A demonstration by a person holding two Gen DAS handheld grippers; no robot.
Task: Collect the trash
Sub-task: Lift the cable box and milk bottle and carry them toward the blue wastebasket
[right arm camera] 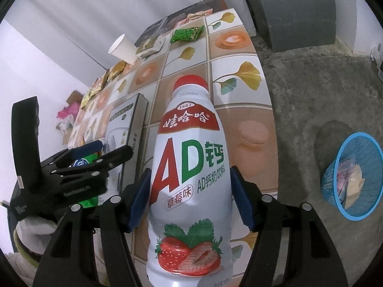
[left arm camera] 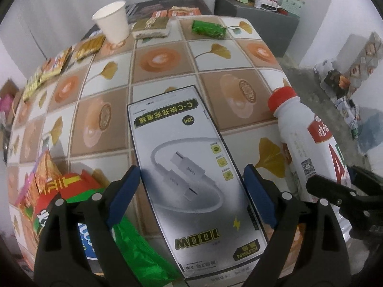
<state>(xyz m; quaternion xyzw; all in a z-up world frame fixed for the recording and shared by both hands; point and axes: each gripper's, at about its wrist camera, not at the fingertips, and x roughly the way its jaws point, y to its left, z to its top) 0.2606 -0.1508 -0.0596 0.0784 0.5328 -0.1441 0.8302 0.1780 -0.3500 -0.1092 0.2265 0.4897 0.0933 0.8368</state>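
Note:
A grey cable box (left arm camera: 191, 157) lies flat on the tile-patterned table (left arm camera: 165, 57). My left gripper (left arm camera: 191, 181) points down at it, and its blue pads (left arm camera: 124, 193) sit just outside the box's long edges, jaws wide. In the right wrist view the same box (right arm camera: 124, 124) lies left of the bottle, with the left gripper (right arm camera: 100, 153) over its near end. My right gripper (right arm camera: 191, 191) is shut on a white milk-drink bottle (right arm camera: 189, 167) with a red cap and a strawberry label. The bottle (left arm camera: 304, 138) leans at the table's right edge, with the right gripper (left arm camera: 340, 191) beside it.
A paper cup (left arm camera: 112, 21), a green wrapper (left arm camera: 208, 30) and several snack packets (left arm camera: 55, 64) lie along the far and left edges. Red and green packs (left arm camera: 67, 186) and a green bag (left arm camera: 141, 246) sit near left. A blue basket (right arm camera: 335, 179) holding trash stands on the floor.

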